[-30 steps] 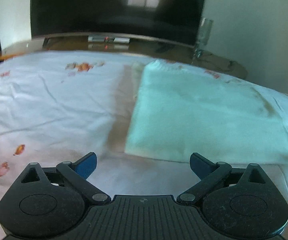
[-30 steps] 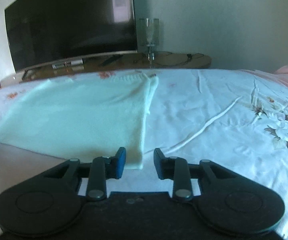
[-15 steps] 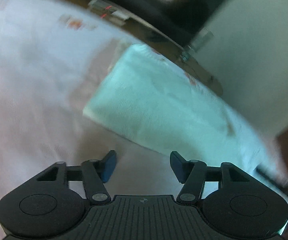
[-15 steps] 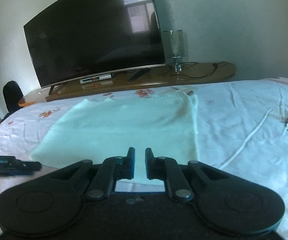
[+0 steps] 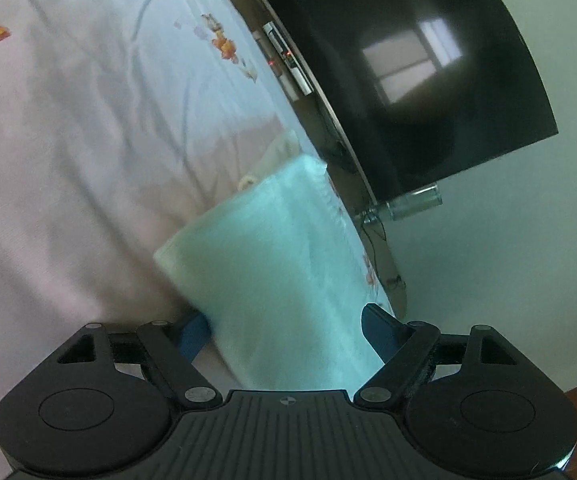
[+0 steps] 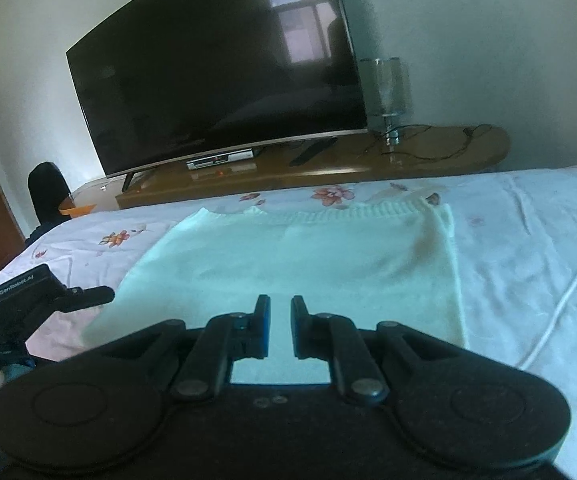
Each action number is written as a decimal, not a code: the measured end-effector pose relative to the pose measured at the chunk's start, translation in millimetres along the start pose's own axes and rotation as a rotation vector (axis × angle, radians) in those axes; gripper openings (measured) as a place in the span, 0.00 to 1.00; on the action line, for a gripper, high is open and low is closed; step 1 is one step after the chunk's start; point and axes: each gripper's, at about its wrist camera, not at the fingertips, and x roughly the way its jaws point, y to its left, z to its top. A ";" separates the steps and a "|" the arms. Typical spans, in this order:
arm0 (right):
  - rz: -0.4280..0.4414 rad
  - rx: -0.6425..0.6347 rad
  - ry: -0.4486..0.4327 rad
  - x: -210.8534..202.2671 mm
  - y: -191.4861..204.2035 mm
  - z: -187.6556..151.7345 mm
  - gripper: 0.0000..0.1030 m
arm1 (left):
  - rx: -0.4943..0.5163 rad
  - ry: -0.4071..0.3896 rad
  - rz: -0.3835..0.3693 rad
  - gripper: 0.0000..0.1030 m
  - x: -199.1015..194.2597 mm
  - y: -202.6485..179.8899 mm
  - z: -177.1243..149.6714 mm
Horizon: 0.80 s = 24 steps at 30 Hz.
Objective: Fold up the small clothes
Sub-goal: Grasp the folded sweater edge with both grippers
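Pale mint knitted sweater (image 6: pixel 296 264), folded into a rectangle with its ribbed edge toward the far side, lies flat on the white floral bedsheet (image 6: pixel 528 248) in front of a large dark curved television (image 6: pixel 216 60) on a wooden console (image 6: pixel 328 160). Rolled onto its side at the garment's near corner, the left black gripper with blue pads (image 5: pixel 288 328) straddles the fabric edge with its jaws opening and not pressing it. Above the sweater's near edge, the right black gripper (image 6: pixel 280 330) is nearly clenched and holds nothing.
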 end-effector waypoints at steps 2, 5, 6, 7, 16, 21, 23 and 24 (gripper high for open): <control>0.015 0.010 0.004 13.6 1.2 2.8 0.11 | 0.040 -0.007 0.012 0.79 8.0 -5.1 2.1; 0.044 0.029 0.012 40.8 3.3 6.0 0.11 | 0.056 -0.022 0.004 0.78 13.5 -5.5 10.9; 0.050 0.035 0.013 49.3 4.5 5.6 0.11 | 0.052 -0.030 0.001 0.78 15.3 -5.0 12.9; 0.053 0.046 0.018 59.0 4.7 5.5 0.11 | 0.048 -0.039 0.001 0.78 16.9 -5.1 14.0; 0.061 0.111 0.054 96.7 -1.3 4.3 0.05 | 0.060 -0.071 0.045 0.61 27.7 -5.6 23.4; 0.075 0.108 0.056 99.3 -0.1 3.2 0.05 | 0.109 -0.046 0.081 0.31 32.4 -4.2 31.8; 0.052 0.106 0.075 106.0 -0.7 2.6 0.05 | 0.131 -0.020 0.108 0.08 35.3 -2.8 34.2; 0.028 0.103 0.102 112.1 -1.7 1.5 0.02 | 0.137 -0.019 0.102 0.08 36.2 -0.9 35.7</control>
